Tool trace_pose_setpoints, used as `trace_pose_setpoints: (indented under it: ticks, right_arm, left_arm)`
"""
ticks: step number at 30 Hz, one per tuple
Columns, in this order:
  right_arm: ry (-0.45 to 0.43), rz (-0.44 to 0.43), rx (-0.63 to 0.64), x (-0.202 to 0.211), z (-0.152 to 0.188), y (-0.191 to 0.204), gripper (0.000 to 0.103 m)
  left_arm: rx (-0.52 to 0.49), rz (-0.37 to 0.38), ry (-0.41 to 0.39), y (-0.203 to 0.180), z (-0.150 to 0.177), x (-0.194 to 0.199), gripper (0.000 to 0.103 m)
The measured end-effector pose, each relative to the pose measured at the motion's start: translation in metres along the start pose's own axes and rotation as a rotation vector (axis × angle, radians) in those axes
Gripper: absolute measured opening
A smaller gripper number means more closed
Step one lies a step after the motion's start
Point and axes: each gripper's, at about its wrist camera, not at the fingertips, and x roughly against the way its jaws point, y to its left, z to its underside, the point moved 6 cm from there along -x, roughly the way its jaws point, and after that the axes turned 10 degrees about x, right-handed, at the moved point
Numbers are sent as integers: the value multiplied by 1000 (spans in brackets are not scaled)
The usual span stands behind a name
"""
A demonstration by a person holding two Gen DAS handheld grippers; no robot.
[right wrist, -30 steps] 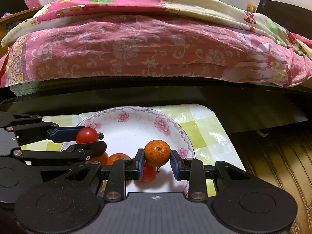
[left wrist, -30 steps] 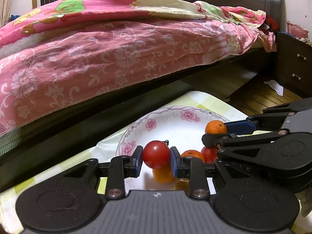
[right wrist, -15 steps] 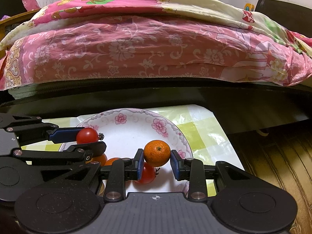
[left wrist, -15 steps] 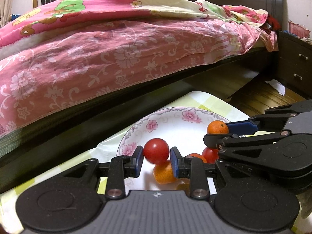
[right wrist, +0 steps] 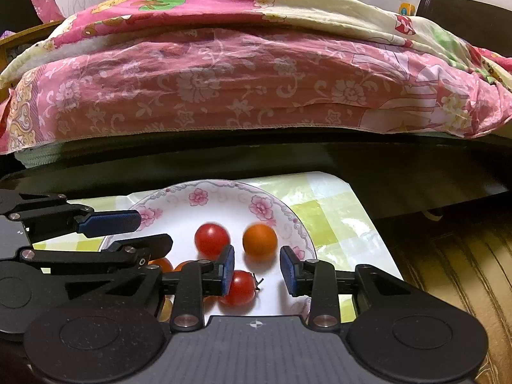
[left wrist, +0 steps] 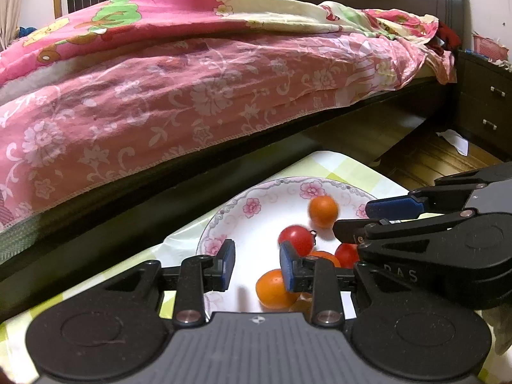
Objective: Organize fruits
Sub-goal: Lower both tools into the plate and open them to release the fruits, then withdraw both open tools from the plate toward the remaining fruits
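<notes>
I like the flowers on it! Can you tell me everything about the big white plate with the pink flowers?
The round white plate with pink flowers looks like glazed ceramic, shiny, with a curly grey line running around its rim between the blossoms. It sits flat on a table covered by a yellow-green checked cloth, near a bed. Small round fruits lie on it: red cherry tomatoes and little orange ones, two of them blurred. Both open tools hang above its near side; neither seems to touch it.
</notes>
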Motion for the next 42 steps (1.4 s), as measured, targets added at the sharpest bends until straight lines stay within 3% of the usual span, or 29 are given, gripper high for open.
trace_pose_setpoints:
  ticks: [17, 42]
  right_arm:
    - [-24, -13, -21, 18, -3, 5, 30]
    - [-40, -85, 47, 62, 2, 58, 31]
  left_arm:
    - [-6, -19, -31, 10, -2, 32, 42]
    - [-5, -49, -16, 36, 26, 101, 42]
